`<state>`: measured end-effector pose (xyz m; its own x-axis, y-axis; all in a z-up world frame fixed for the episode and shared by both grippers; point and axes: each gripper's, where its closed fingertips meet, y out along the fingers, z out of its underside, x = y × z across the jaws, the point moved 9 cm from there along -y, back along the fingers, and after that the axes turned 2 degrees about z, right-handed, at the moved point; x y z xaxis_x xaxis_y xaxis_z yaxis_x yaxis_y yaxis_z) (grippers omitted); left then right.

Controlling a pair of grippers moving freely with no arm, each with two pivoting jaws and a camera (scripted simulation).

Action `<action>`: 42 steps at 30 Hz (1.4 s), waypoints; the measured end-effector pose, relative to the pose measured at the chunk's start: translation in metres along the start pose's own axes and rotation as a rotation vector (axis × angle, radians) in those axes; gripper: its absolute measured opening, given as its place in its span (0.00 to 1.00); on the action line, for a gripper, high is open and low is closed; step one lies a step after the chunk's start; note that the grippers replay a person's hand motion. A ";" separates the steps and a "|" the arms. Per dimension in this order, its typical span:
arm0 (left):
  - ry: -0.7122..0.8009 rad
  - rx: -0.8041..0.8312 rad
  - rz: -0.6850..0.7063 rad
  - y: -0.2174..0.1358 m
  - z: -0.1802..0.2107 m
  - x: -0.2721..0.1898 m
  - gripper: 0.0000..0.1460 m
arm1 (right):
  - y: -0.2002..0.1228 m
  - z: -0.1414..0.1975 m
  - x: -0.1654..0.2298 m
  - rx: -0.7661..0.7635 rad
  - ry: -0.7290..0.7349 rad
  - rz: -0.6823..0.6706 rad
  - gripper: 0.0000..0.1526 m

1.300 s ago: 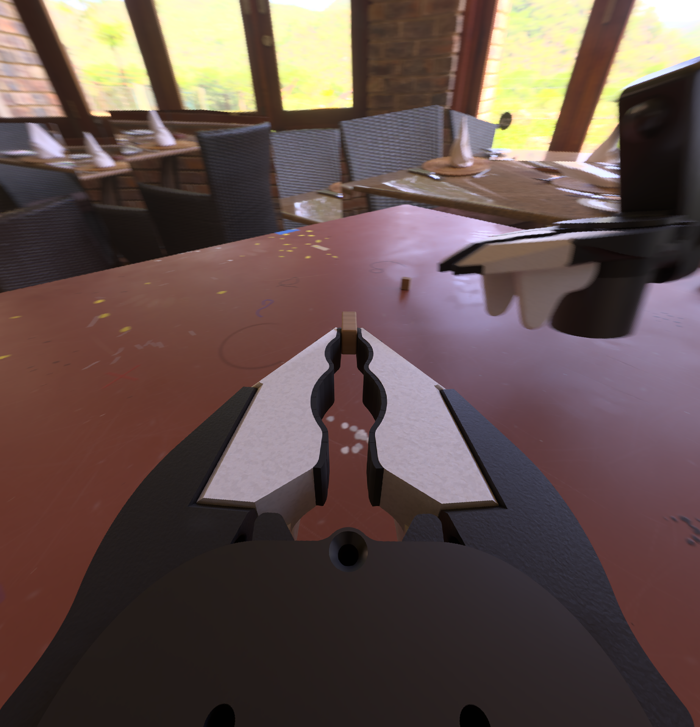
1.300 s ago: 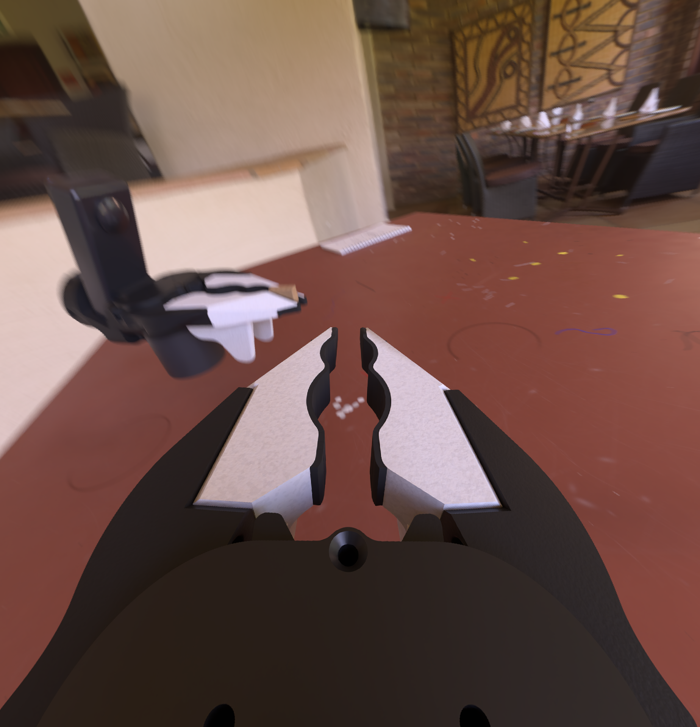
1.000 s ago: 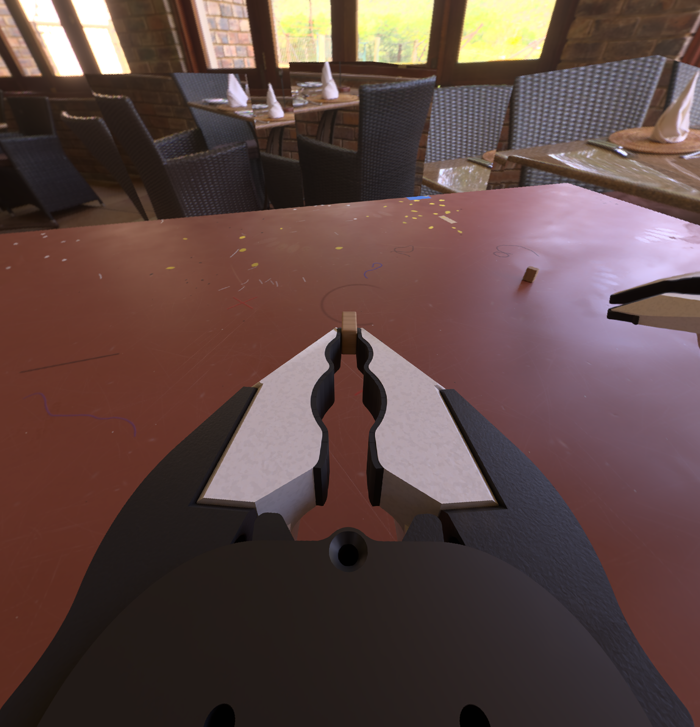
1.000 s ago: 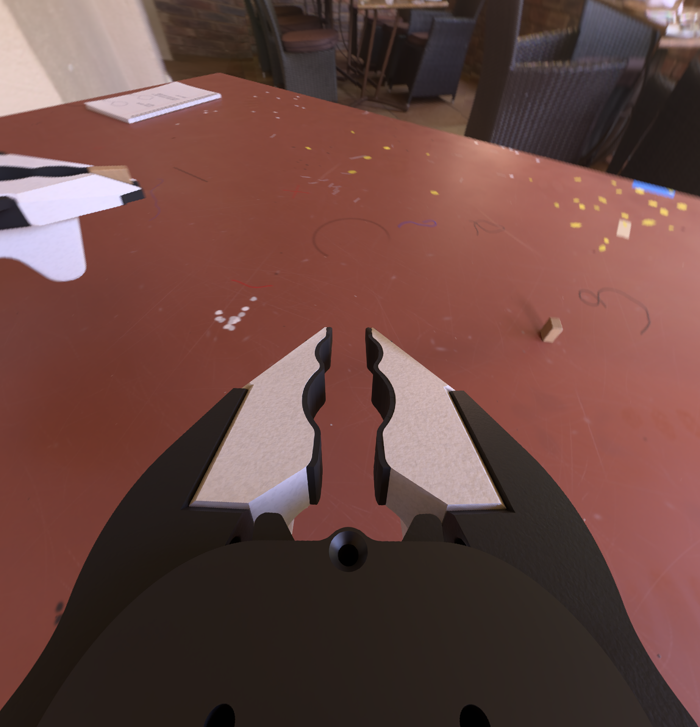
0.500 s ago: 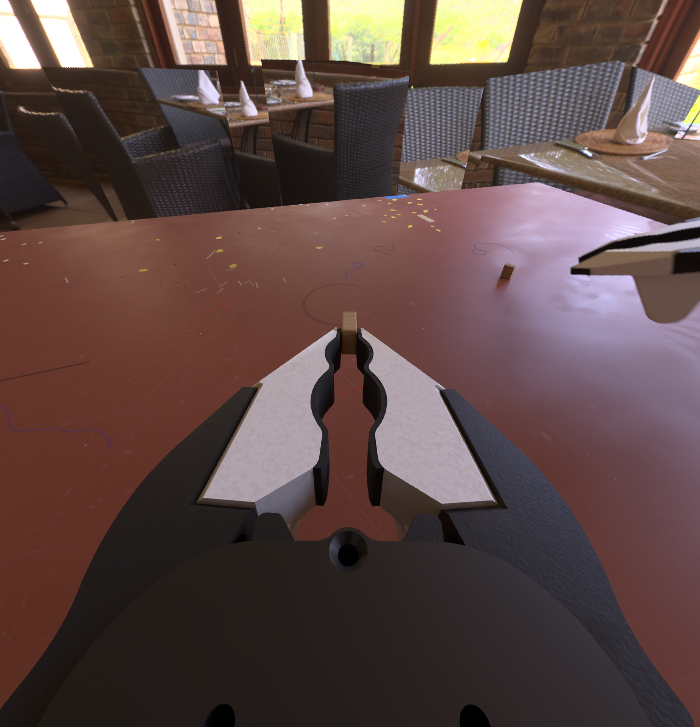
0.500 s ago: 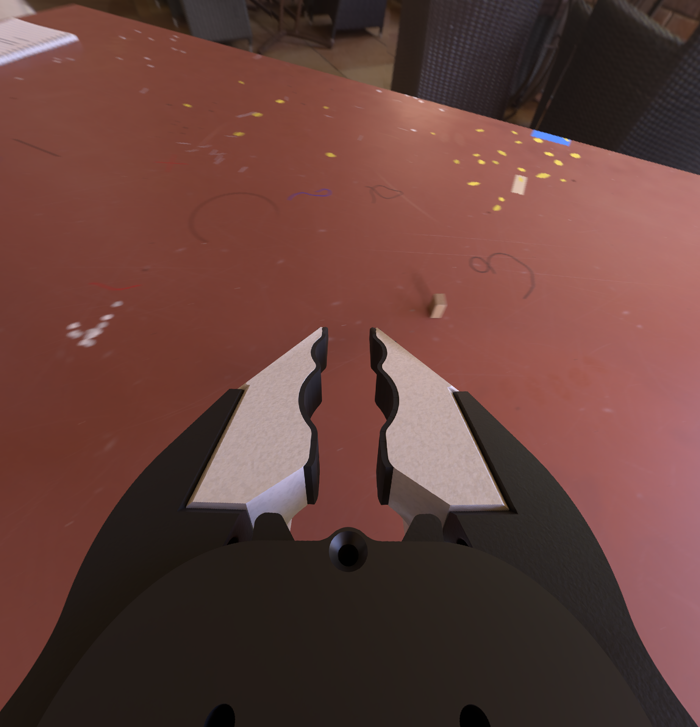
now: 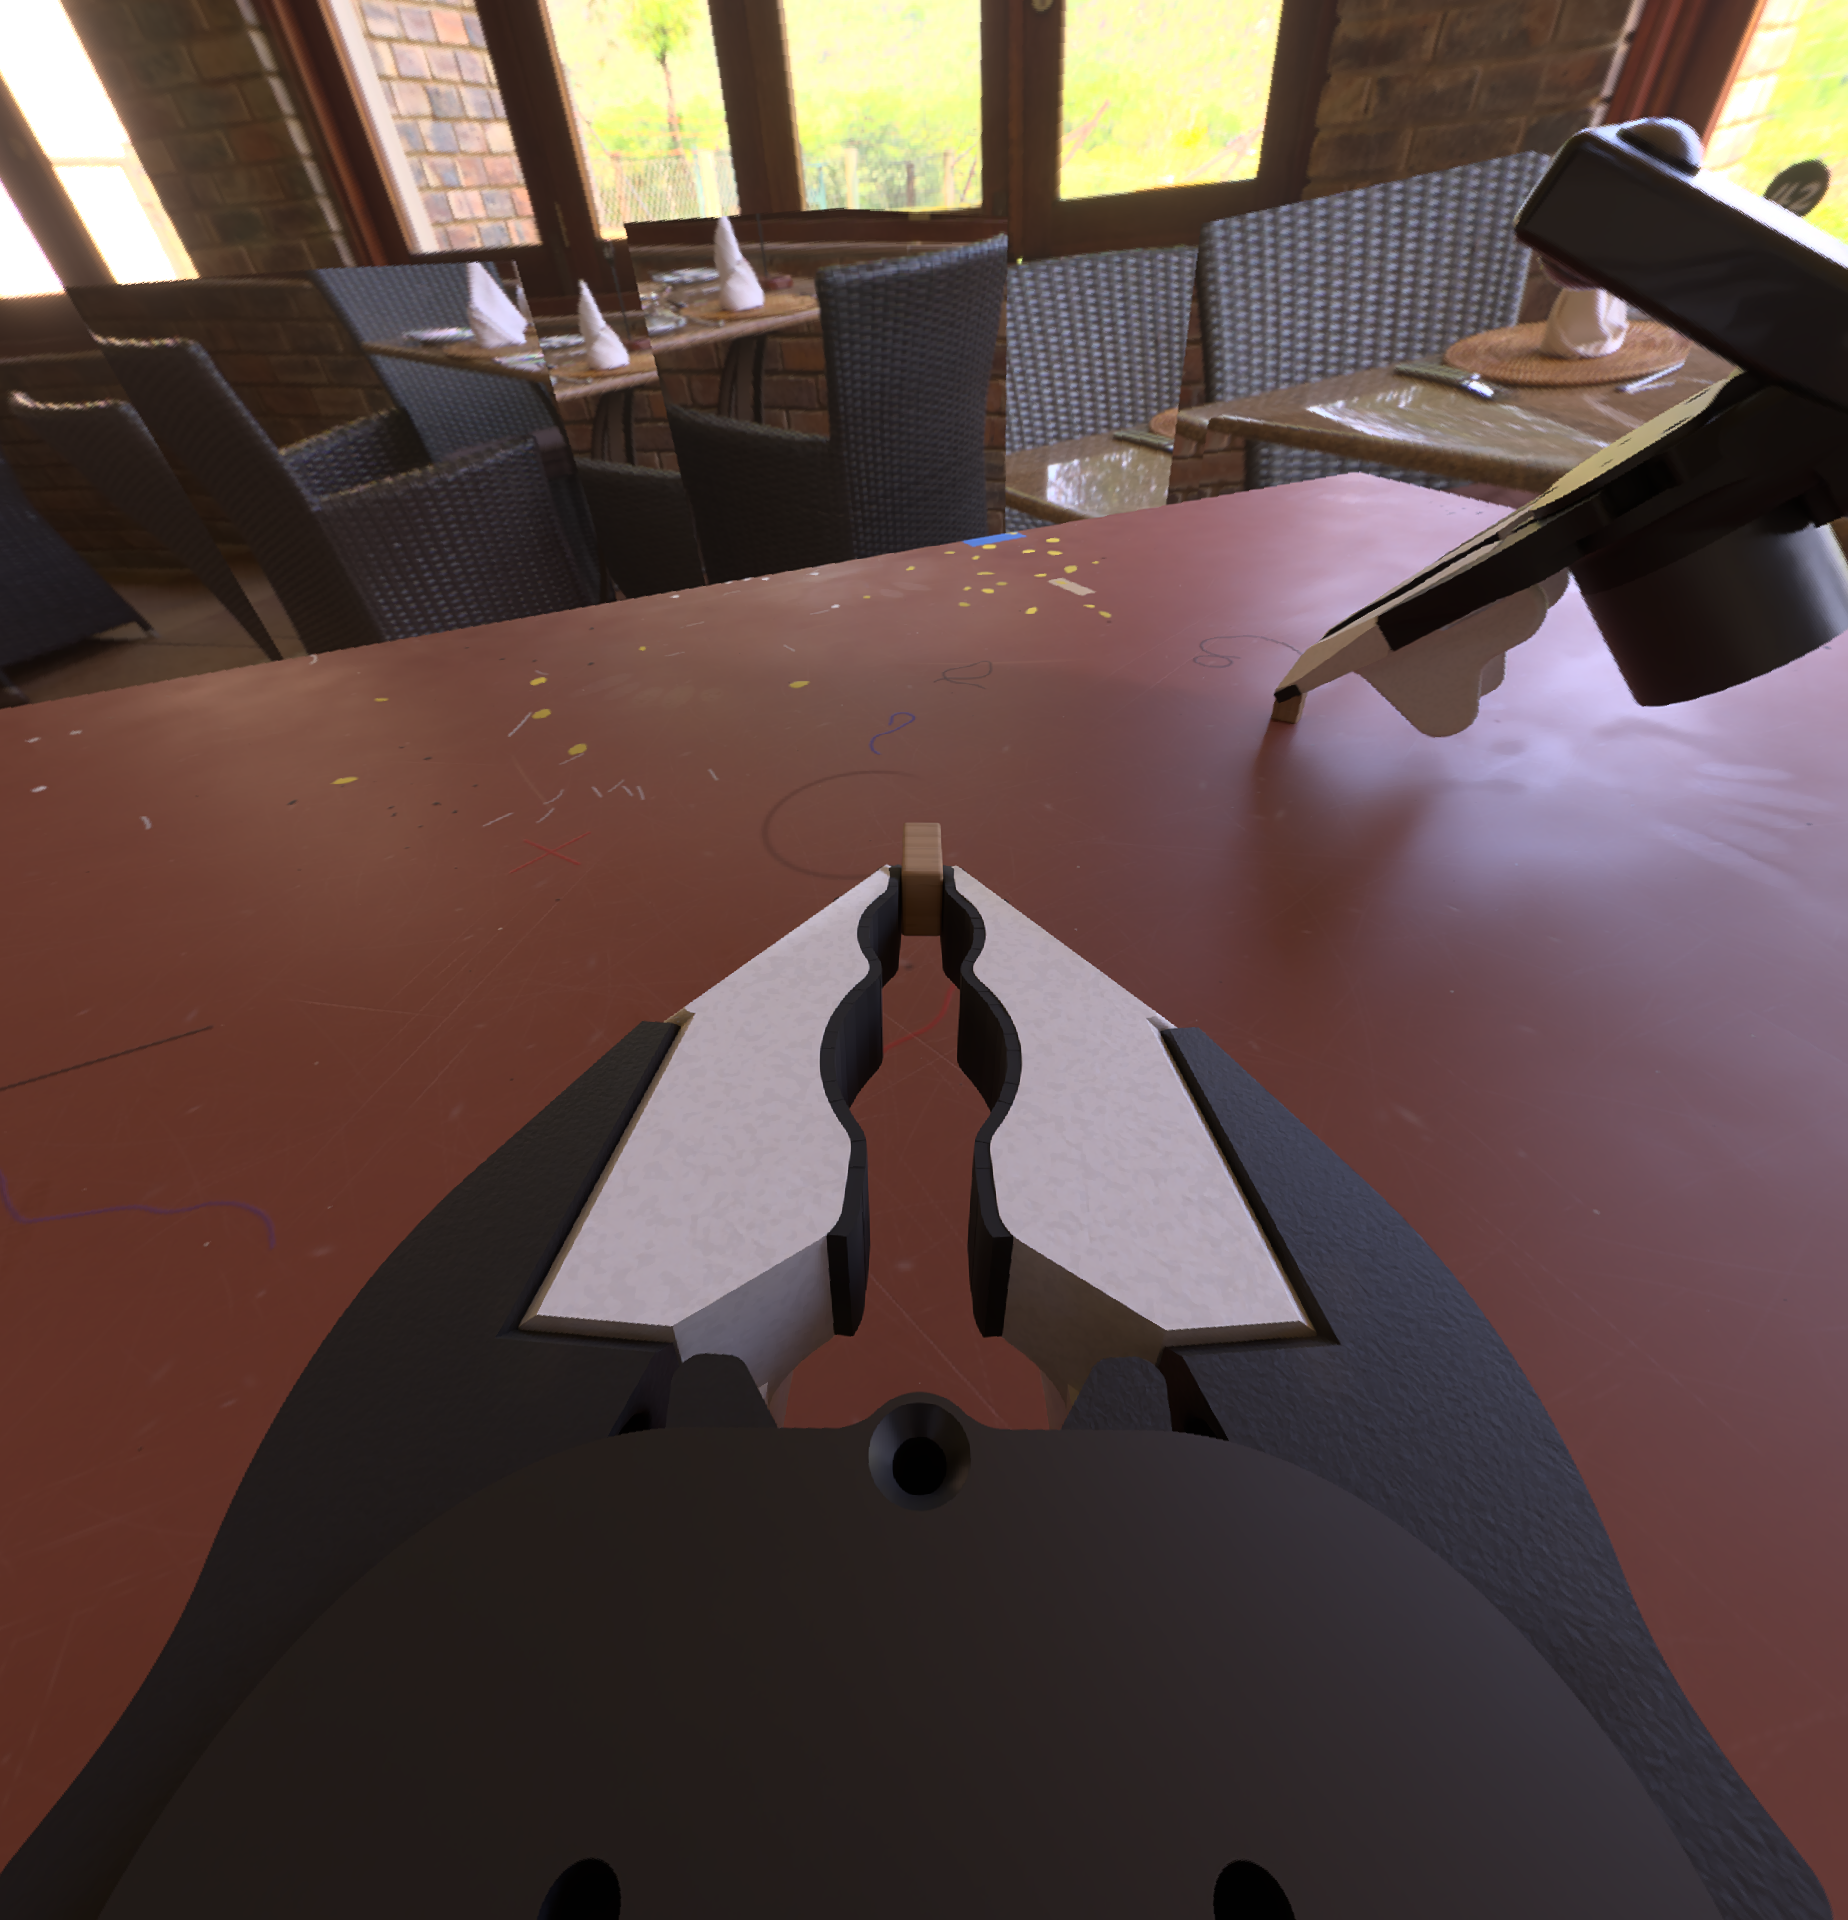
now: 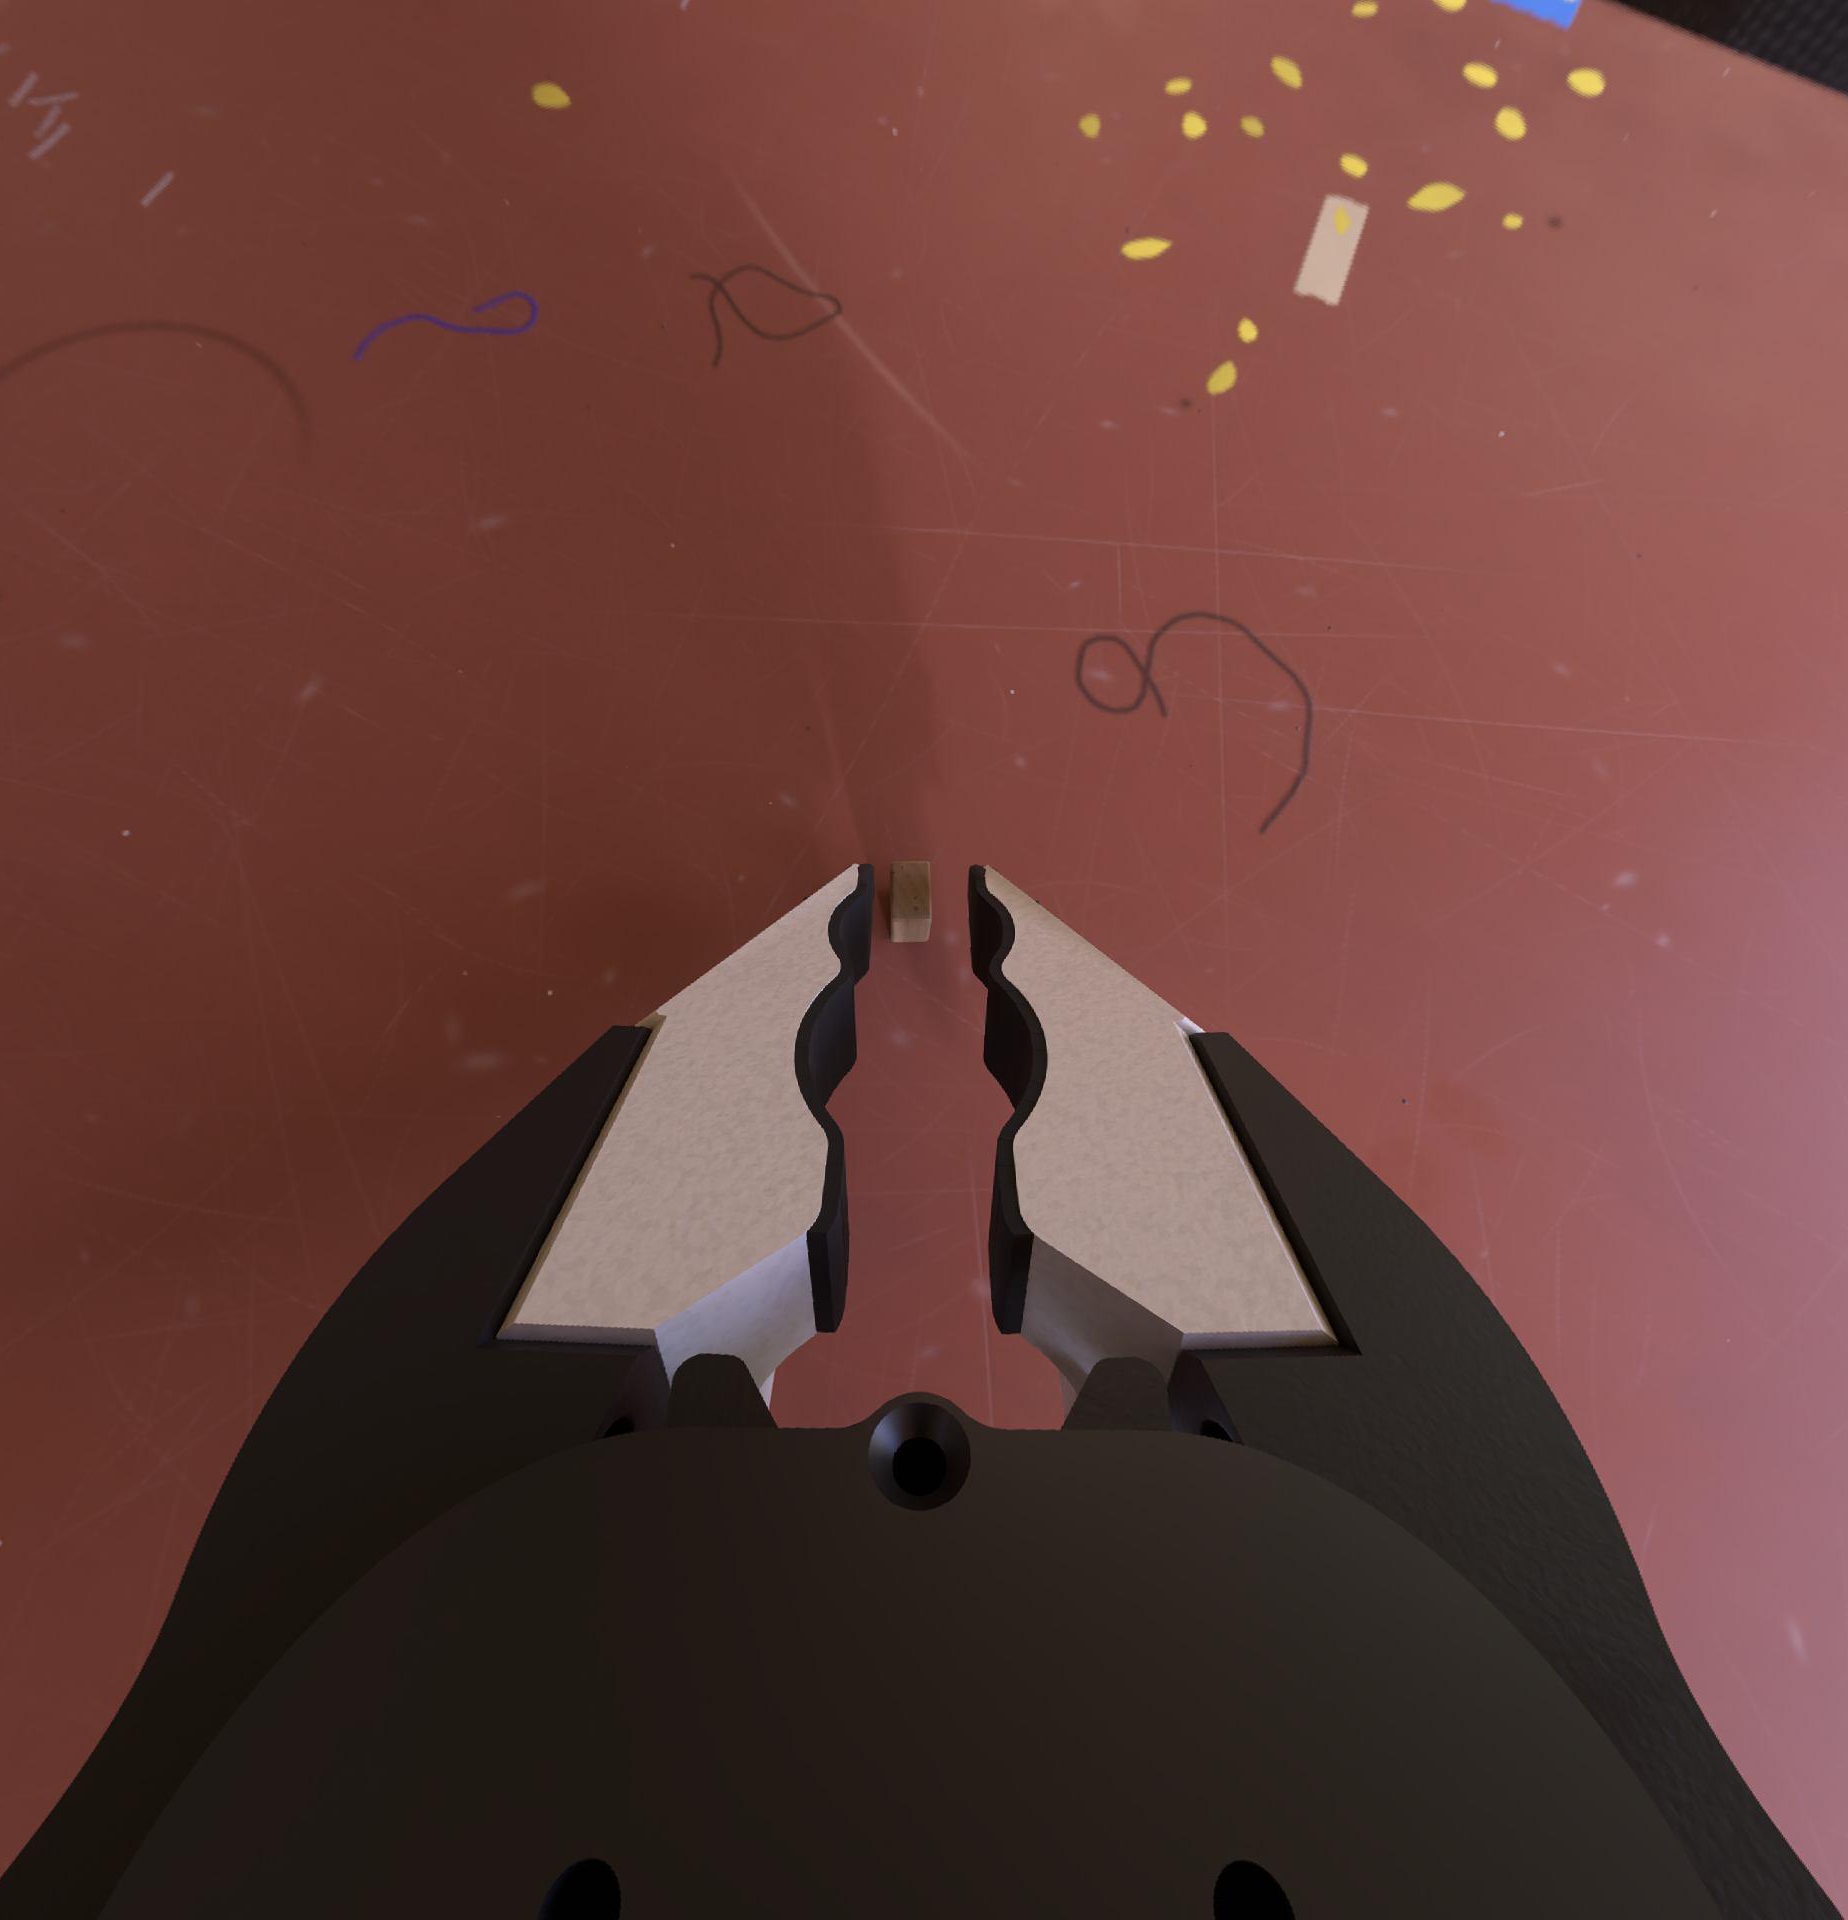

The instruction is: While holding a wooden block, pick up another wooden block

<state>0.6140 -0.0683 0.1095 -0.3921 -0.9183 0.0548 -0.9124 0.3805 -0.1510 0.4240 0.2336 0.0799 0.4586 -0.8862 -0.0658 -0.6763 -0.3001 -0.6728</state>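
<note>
My left gripper [image 7: 921, 878] is shut on a small wooden block [image 7: 921, 857] pinched upright at its fingertips, held above the red-brown table [image 7: 380, 935]. My right gripper [image 8: 918, 873] is open and tilted steeply down at the table. A second small wooden block [image 8: 909, 902] lies on the table between its fingertips, nearer the left finger, with a gap on the right side. In the left wrist view the right gripper [image 7: 1289, 694] shows at the far right with its tips down at that block [image 7: 1284, 711].
The table top bears pen scribbles [image 8: 1200, 686], yellow specks [image 8: 1315, 125] and a pale tape strip [image 8: 1331, 249]. Wicker chairs [image 7: 878, 416] and set dining tables [image 7: 1471, 416] stand beyond the far table edge.
My right gripper has moved forward and down over the lying block, which now sits between its open fingers. My left gripper still holds its block and has barely moved.
</note>
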 end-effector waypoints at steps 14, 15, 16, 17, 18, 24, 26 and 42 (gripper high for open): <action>-0.024 -0.014 0.041 -0.001 0.000 0.002 0.04 | 0.009 0.000 -0.003 0.084 0.009 -0.050 0.12; -0.024 -0.013 0.043 -0.001 0.000 0.002 0.04 | 0.009 0.000 -0.003 0.085 0.015 -0.056 0.12; -0.023 -0.012 0.044 -0.001 0.000 0.002 0.04 | 0.009 0.000 -0.004 0.086 0.018 -0.060 0.12; -0.023 -0.011 0.044 -0.001 0.000 0.002 0.04 | 0.009 0.000 -0.004 0.087 0.018 -0.062 0.11; -0.022 -0.011 0.045 -0.001 0.000 0.001 0.04 | 0.009 0.000 -0.004 0.087 0.015 -0.063 0.11; -0.013 -0.007 0.046 -0.001 0.000 0.000 0.04 | 0.008 0.001 -0.003 0.084 0.004 -0.068 0.05; -0.012 -0.006 0.046 -0.001 0.000 0.000 0.04 | 0.007 0.000 -0.002 0.072 -0.004 -0.074 0.05; 0.062 0.039 0.129 0.004 0.001 -0.009 0.04 | -0.094 0.002 0.094 -0.344 -0.544 -0.070 0.05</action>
<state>0.6142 -0.0587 0.1072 -0.5135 -0.8531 0.0929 -0.8491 0.4894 -0.1990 0.5320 0.1791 0.1350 0.6736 -0.5820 -0.4555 -0.7391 -0.5266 -0.4201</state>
